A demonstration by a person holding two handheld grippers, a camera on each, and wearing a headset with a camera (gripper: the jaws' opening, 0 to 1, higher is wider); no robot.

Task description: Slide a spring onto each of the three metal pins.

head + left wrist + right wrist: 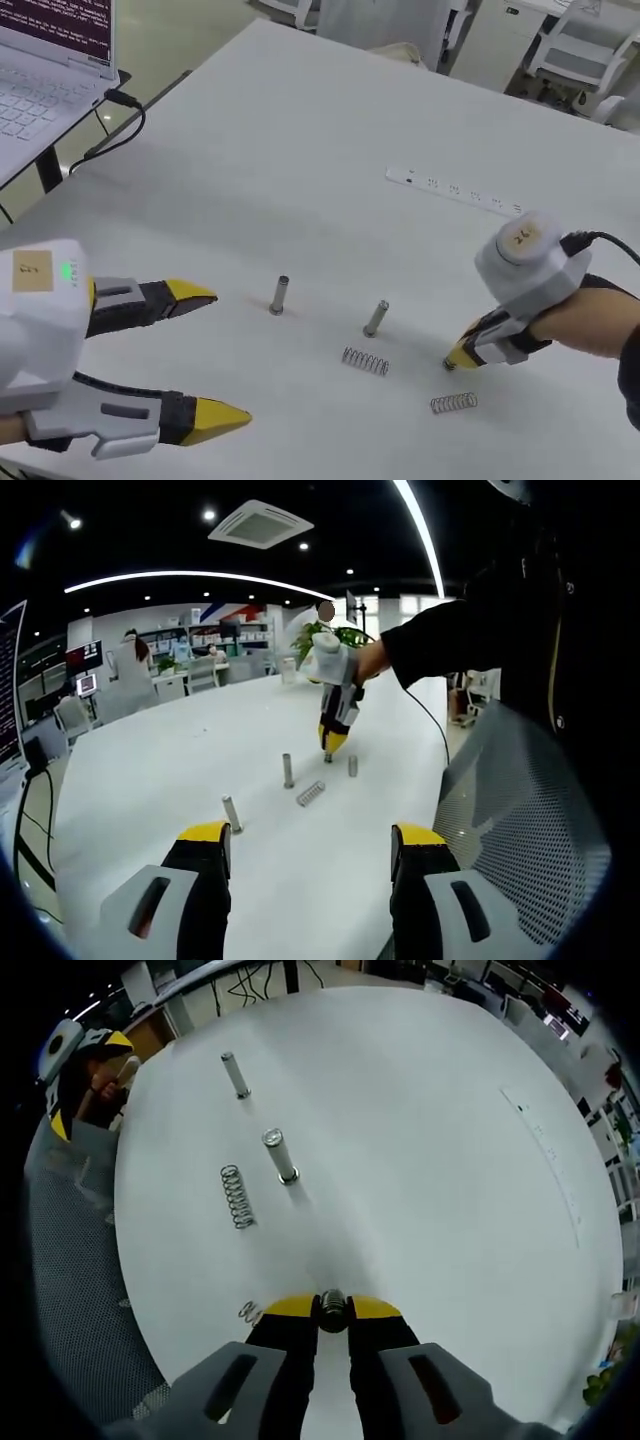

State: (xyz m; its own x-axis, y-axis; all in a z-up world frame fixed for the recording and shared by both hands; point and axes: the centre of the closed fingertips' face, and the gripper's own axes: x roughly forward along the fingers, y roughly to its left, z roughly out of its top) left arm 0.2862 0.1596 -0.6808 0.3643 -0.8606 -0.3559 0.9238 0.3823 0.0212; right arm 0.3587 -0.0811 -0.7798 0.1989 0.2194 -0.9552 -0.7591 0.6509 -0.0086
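You have three metal pins and two loose springs on the worktop (300, 140), which is plain, white and smooth.

Two of the pins stand upright and well apart. The left pin (279, 295) and the middle pin (376, 318) are short, smooth grey cylinders with a slightly wider foot, and both shafts are bare. The third pin (332, 1310) is between the jaws of your right gripper (457, 358). That gripper is clenched on it, with the yellow tips pointing down at the worktop. In the right gripper view you can see only the pin's round shiny top. The jaws hide its shaft, so you cannot tell whether anything sits on it.

Both springs are thin wire coils lying on their sides. The first spring (365, 361) lies just beside the middle pin, on your side of it. The second spring (453, 403) lies near your right gripper, also on your side, and touches nothing.

Your left gripper (208, 355) is released. Its black jaws with yellow tips are spread wide and hold nothing, and it hovers at the near left of the worktop, pointing towards the pins.

Farther back, one long white power strip (455, 190) lies flat on the worktop. One laptop (50, 60) with a dark cable (125, 110) sits at the far left.
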